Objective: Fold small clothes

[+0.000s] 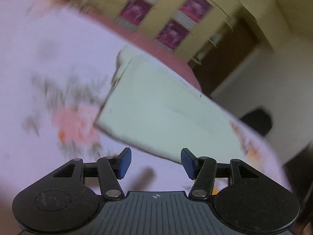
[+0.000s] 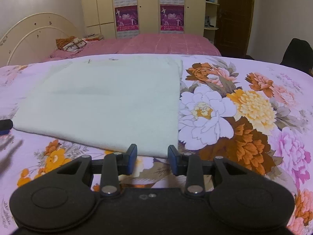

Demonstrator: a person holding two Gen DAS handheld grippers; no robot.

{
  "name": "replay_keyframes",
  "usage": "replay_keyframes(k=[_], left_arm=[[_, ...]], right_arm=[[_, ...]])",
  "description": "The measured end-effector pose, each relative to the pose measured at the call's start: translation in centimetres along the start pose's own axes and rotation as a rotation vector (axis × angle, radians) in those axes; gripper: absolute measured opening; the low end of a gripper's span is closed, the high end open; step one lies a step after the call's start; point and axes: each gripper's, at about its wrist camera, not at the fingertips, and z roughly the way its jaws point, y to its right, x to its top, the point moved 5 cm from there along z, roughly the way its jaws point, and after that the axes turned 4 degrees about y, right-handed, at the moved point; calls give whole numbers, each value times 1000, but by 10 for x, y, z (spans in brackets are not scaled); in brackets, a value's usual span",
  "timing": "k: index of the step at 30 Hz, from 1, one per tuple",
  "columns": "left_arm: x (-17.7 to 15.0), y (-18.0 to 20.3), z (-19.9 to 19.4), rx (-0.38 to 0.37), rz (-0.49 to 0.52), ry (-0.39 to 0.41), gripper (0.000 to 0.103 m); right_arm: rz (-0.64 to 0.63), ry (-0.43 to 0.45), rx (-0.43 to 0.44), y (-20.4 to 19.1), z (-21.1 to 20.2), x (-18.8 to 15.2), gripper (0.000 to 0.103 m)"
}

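Pale cream rectangular folded cloth (image 2: 105,101) lies flat on the lilac floral-print bedspread (image 2: 234,105), its long fold lines running across, near edge facing the right wrist camera. Right claw (image 2: 152,158) sits low at that near edge, close to the near right corner, blue-padded fingers (image 2: 131,157) spread apart with nothing between them; the cloth edge lies just ahead of the gap, so it looks lined up to pinch that corner (judgement, not contact seen). Left claw (image 1: 154,163) also spread, empty, pads (image 1: 125,162) wide apart; its view is tilted and motion-blurred, cloth (image 1: 162,107) ahead and slightly above the gap, the near corner of it just beyond the right-hand pad. Left claw's tip shows at the far left edge of the right wrist view (image 2: 4,126), just beside the cloth's near left corner, so both claws seem placed at opposite ends of the same near edge, likely so the edge can be lifted evenly and carried over for another fold. Cloth already looks folded at least once (layered edge visible at far right corner), so the task seems mid-way. Risk: fabric looks soft and thick, and a pinch may catch only the top layer or drag the bedspread too. Background: pink quilted bed cover (image 2: 166,43), cream wardrobe with magenta posters (image 2: 127,17), dark wooden door (image 2: 234,15); none involved.
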Motion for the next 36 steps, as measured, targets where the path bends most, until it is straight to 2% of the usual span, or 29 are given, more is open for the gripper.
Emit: replay_keyframes(k=[3,6,10,16,17,18,19,20,21,22,26,28,29,30,31,32,36], left_arm=[[-6,-24,14,-37,-235,5,55],[-1,-35,25,-56,-343,74,55],[13,-33,46,-52,-355,126,56],[33,-34,75,-63,-383,192,55],[37,-33,80,-57,-376,194,48],[38,-34,86,-44,-380,187,33],[38,-39,92,-34,-406,176,23],[38,-45,99,-21,-438,167,9],[39,-50,102,-36,-473,173,7],[41,-50,102,-53,-484,186,7],[50,-32,92,-127,-405,263,7],[49,-37,101,-106,-408,242,7],[47,-42,107,-78,-410,216,7],[46,-47,111,-67,-422,195,7],[47,-48,112,-78,-425,194,7],[50,-47,112,-77,-403,195,7],[65,-35,116,-84,-346,193,7]], right_arm=[[8,16,25,-7,-3,2,33],[44,44,102,-15,-5,11,9],[100,78,177,-27,6,31,8],[127,78,264,-60,52,63,7],[121,77,270,-67,58,65,7],[114,74,272,-72,66,68,7],[110,68,273,-78,76,70,7],[111,64,277,-83,82,71,7],[111,64,278,-87,88,73,6],[109,69,274,-91,92,75,6],[69,136,283,-104,93,86,6],[26,167,284,-111,95,87,6],[2,149,260,-113,104,85,6],[-21,94,230,-115,117,78,4],[-40,48,207,-116,130,69,0],[-44,73,209,-116,129,69,0],[-17,72,220,-112,127,67,0]])
